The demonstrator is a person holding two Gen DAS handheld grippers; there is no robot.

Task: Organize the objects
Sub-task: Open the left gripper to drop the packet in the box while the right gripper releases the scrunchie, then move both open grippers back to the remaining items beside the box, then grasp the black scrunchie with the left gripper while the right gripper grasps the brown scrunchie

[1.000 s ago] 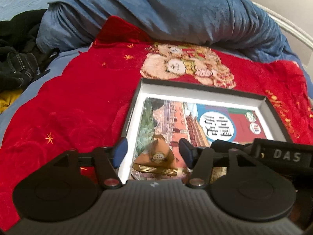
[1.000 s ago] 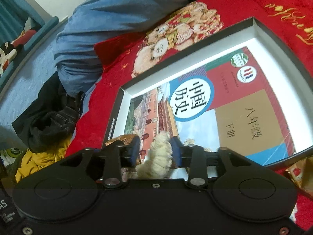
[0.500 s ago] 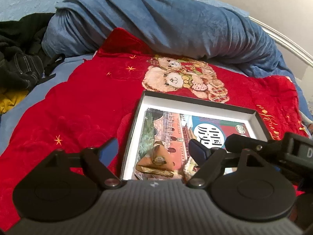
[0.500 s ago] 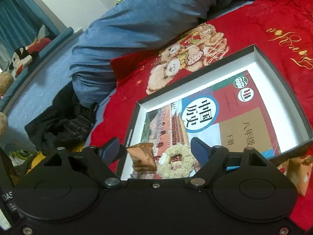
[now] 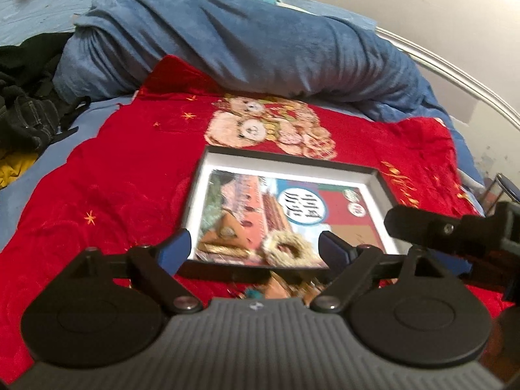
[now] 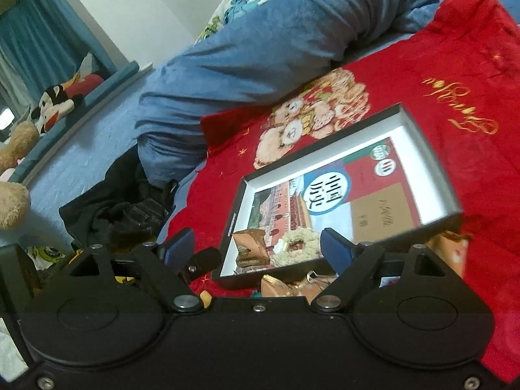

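Observation:
A shallow black box (image 5: 292, 162) (image 6: 429, 143) with a white inside lies on a red blanket (image 5: 123, 175) (image 6: 471, 65). A schoolbook (image 5: 328, 211) (image 6: 367, 188) fills its floor. On the book's near end lie an orange snack packet (image 5: 224, 237) (image 6: 252, 247) and a cream fluffy ring (image 5: 287, 248) (image 6: 297, 243). My left gripper (image 5: 253, 250) hangs above the box's near edge, its jaws still opening, nothing between them. My right gripper (image 6: 256, 247) is drawn back likewise, jaws opening and empty; it shows in the left wrist view as a black bar (image 5: 438, 227).
More orange packets (image 6: 286, 284) lie on the blanket just in front of the box. A rolled blue duvet (image 5: 243, 42) bounds the far side. Dark clothes (image 6: 123, 211) are heaped at the left. Plush toys (image 6: 58, 100) sit along a blue ledge by the wall.
The right gripper opened and let the fluffy ring drop onto the book beside the packet. The left gripper opened wider off the packet. Both pulled back and rose from the box.

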